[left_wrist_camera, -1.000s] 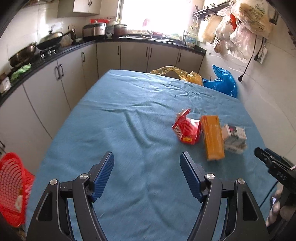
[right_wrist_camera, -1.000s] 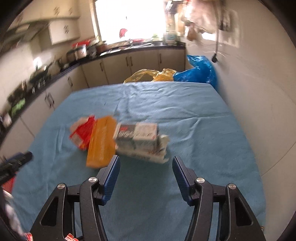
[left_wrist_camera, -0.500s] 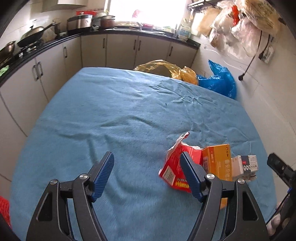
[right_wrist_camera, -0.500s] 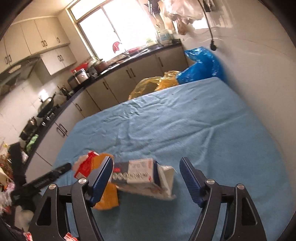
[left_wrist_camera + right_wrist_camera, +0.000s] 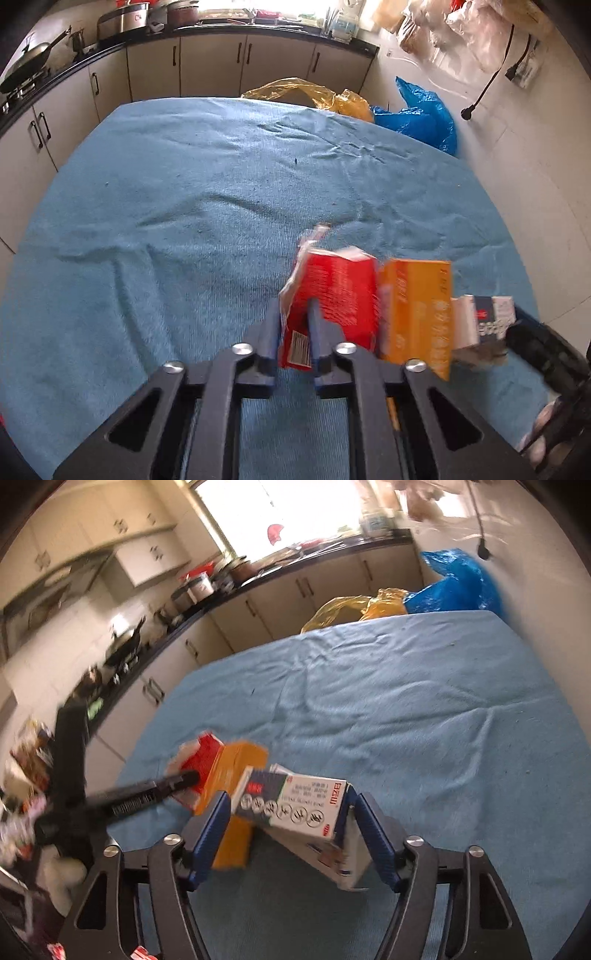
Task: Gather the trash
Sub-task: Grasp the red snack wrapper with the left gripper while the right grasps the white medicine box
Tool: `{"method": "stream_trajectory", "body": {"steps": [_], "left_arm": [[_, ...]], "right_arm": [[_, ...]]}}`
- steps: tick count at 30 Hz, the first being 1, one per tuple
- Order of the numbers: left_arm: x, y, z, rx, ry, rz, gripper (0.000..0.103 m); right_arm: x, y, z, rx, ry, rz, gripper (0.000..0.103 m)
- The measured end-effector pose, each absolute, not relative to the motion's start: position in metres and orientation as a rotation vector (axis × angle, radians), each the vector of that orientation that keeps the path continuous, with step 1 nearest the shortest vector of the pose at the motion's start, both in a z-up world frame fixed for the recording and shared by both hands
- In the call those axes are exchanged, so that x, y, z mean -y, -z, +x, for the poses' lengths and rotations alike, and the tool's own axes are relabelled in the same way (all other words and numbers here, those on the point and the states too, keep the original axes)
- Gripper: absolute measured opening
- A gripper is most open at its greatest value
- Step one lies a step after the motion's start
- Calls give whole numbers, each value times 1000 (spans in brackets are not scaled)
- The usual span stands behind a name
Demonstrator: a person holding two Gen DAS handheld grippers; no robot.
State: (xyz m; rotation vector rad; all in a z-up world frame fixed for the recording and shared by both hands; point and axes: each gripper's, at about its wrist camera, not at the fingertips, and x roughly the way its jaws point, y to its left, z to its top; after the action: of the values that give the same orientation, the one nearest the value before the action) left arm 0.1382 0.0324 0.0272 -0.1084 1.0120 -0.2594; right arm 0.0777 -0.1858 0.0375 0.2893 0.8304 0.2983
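- The left gripper (image 5: 293, 334) is closed down to a narrow gap, and a thin edge of the red packet (image 5: 332, 302) is pinched between its blue pads; the jaws are closing at this moment.
- The edge grip is judged suitable because the packet is flattened, crumpled card with a torn flap at its 12 o'clock end.
- The right gripper (image 5: 288, 834) is set wide, and the white carton (image 5: 295, 805) is straddled across its width; the jaws are closing. Firm pad contact cannot be confirmed.
- The white carton is a rigid printed box, tilted and dented at one corner.
- The orange box (image 5: 417, 314) is left ungripped between the two, at 3 o'clock of the red packet and touching it.
- All three items are located at the near edge of the blue cloth (image 5: 221, 192), a ribbed, wrinkled textile.
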Motion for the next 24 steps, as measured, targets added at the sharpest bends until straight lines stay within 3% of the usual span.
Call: {"method": "stream_trajectory", "body": {"steps": [4,7,10,12,14,17,21,24], "left_arm": [[-37,-33,117,-1011,263,-97,8],[-43,-38,95,-1017,277,-90,7],[-52,-43,66,-1017,293,-77,7],[-59,-43,50,-1020,297,-76,7],[-66,-41,42,-1024,292,-88,7],[-72,-38,37,-1009,277,-89,9],[-72,-30,40,-1012,269,-110,38],[-68,-25,43,-998,256,-101,44]], "right_arm": [[171,-34,66,-854,-281,210,60],[162,-30,56,-886,-317,191,40],[155,-29,44,-884,-337,162,37],[152,-32,39,-845,-301,118,44],[150,-34,39,-813,-263,93,81],[146,-39,42,-772,-224,45,83],[132,-38,54,-760,-218,-63,84],[124,-33,64,-765,-230,-115,84]]}}
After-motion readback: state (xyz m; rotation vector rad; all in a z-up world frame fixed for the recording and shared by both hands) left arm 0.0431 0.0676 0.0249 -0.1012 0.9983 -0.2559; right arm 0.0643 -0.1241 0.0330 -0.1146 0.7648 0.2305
